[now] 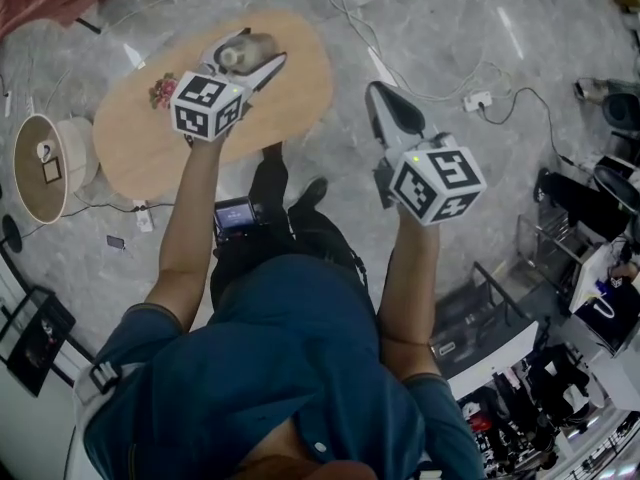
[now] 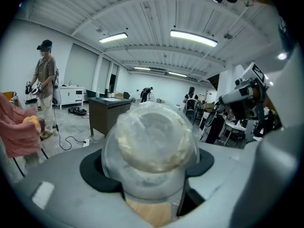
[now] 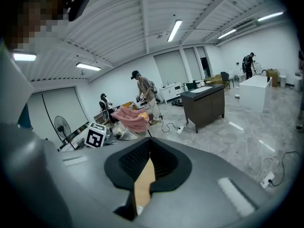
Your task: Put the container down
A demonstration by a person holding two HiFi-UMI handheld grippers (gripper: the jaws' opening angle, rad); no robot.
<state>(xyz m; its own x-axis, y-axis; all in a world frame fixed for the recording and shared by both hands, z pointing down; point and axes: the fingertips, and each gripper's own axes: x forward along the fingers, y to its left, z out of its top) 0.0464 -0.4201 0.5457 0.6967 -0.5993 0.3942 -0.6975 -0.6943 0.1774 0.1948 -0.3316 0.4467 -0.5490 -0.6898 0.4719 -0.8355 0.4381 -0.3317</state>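
Note:
My left gripper (image 1: 250,52) is shut on a clear plastic container (image 1: 240,56) with something pale inside. It hangs over the far part of the oval wooden table (image 1: 295,98); whether it touches the tabletop I cannot tell. In the left gripper view the container (image 2: 152,141) fills the space between the grey jaws, its round end turned toward the camera, and wood shows below it. My right gripper (image 1: 384,98) is off the table's right side, above the floor, shut and empty. The right gripper view shows its black pads (image 3: 164,163) together, with a thin slit between them.
A small reddish bunch (image 1: 163,90) lies at the table's left end. Two round white drums (image 1: 45,163) stand on the floor to the left. Cables and a power strip (image 1: 478,99) run over the grey floor at the right. A dark cabinet (image 3: 204,106) and several people stand farther off.

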